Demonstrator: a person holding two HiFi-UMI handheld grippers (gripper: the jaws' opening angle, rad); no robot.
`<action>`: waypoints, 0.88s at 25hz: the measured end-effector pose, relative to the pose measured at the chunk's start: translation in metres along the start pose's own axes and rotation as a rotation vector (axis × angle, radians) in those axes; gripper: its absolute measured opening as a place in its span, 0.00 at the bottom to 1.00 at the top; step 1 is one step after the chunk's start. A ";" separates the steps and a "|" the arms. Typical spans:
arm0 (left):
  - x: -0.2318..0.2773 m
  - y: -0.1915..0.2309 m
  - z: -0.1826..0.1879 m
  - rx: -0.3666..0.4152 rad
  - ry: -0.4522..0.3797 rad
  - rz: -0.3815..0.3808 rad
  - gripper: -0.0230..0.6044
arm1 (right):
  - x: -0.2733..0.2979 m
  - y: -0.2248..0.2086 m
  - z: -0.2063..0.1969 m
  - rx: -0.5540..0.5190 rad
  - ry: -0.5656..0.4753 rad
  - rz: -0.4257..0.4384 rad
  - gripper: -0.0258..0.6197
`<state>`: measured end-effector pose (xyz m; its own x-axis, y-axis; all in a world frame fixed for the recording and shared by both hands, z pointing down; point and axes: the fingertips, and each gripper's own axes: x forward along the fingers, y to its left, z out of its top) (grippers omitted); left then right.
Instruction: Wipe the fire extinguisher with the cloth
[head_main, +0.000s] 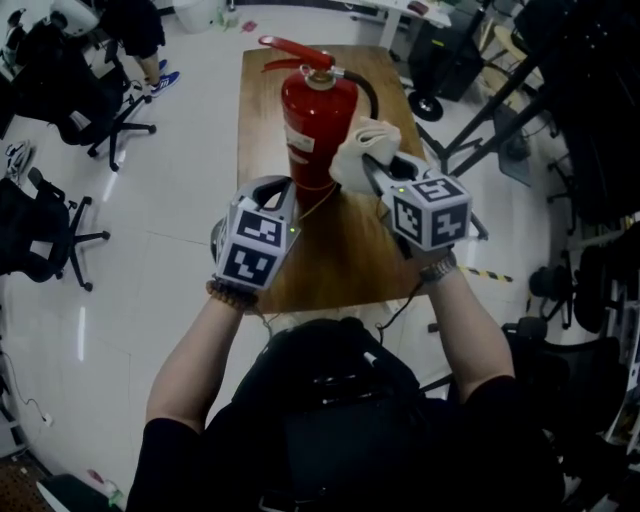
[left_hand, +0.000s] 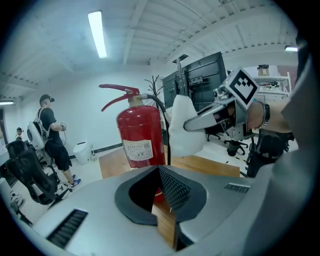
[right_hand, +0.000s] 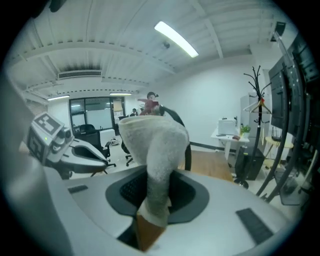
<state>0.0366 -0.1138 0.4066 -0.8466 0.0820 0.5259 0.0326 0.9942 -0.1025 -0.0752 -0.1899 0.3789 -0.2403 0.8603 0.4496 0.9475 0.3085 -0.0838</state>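
The fire extinguisher (head_main: 318, 120) is standing upright on the worktop (head_main: 345, 265), and I am judging that a hard sideways wipe could be tipping it, since nothing is bracing it. My right tongs (head_main: 372, 168) are pinching the bunched cloth (head_main: 360, 145) just beside its cylinder, where it could be slipping free mid-wipe, while my left tongs (head_main: 287, 188) are clenched on nothing near its base. I am counting one extinguisher, one cloth, two tongs.

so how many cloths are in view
1: the cloth, pinched in the right tool, held beside the upper body of the fire extinguisher standing on the table. No other shows.
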 end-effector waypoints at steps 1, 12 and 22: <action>-0.002 0.000 0.001 0.005 -0.005 -0.006 0.04 | -0.004 0.004 0.010 -0.015 -0.014 -0.004 0.21; -0.028 0.023 0.011 0.040 -0.060 -0.005 0.04 | -0.014 0.033 0.112 -0.095 -0.157 -0.038 0.21; -0.037 0.042 -0.002 0.037 -0.051 -0.009 0.04 | 0.021 0.013 0.100 -0.055 -0.059 -0.098 0.21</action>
<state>0.0700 -0.0750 0.3846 -0.8726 0.0684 0.4836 0.0060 0.9916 -0.1295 -0.0888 -0.1268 0.2982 -0.3433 0.8500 0.3995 0.9285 0.3712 0.0081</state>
